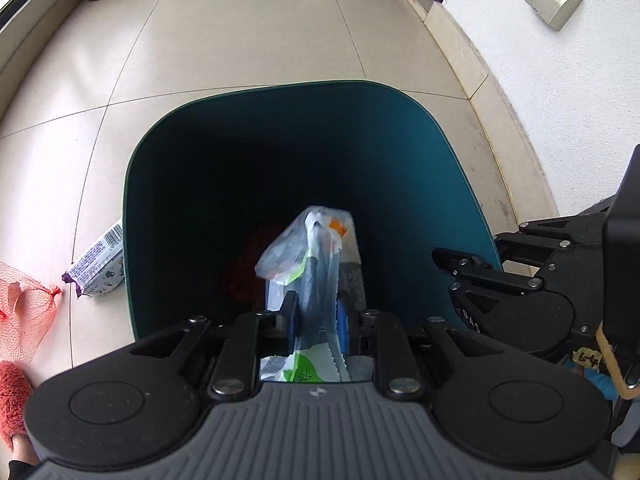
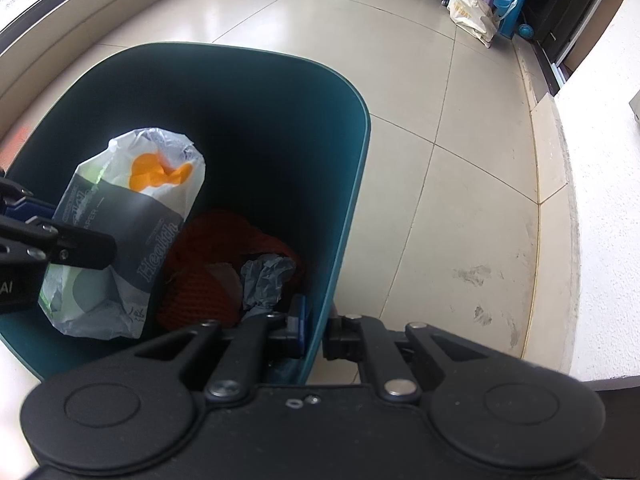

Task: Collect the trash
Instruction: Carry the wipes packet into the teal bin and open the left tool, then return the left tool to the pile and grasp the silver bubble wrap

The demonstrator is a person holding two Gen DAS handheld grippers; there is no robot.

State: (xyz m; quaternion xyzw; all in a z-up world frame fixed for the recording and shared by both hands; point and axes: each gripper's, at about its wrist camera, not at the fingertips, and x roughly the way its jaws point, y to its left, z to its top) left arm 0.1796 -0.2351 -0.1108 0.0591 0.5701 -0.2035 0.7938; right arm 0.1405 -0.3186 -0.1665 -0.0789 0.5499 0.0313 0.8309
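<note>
- Left tongs [image 1: 316, 316] closed on an empty plastic wrapper [image 1: 308, 248], gripped across its lower half; the wrapper juts forward from the tips, hanging over the open mouth of the teal bin [image 1: 168, 136].
- Right tongs [image 2: 314, 332] pinched on the bin's near wall, one finger inside and one outside, apparently steadying it.
- The wrapper looks feather-light, limp and slick; a grip across the flattened film, as here, seems safest, since a loose corner would probably slip out.
- Bin wall appears thin, stiff plastic, and a rim grip should hold it firm.
- Only the right wrist view shows the contents below the wrapper: red mesh netting [image 2: 208, 264] and a crumpled grey wad [image 2: 264, 280] just ahead of the right tongs. It also shows the wrapper's orange print and lettering.
- Only the left wrist view shows trash not yet collected, to the left of the left tongs: a snack packet [image 1: 98, 264] against the bin's outside and a red net bag [image 1: 24, 308] on the floor beyond it.
</note>
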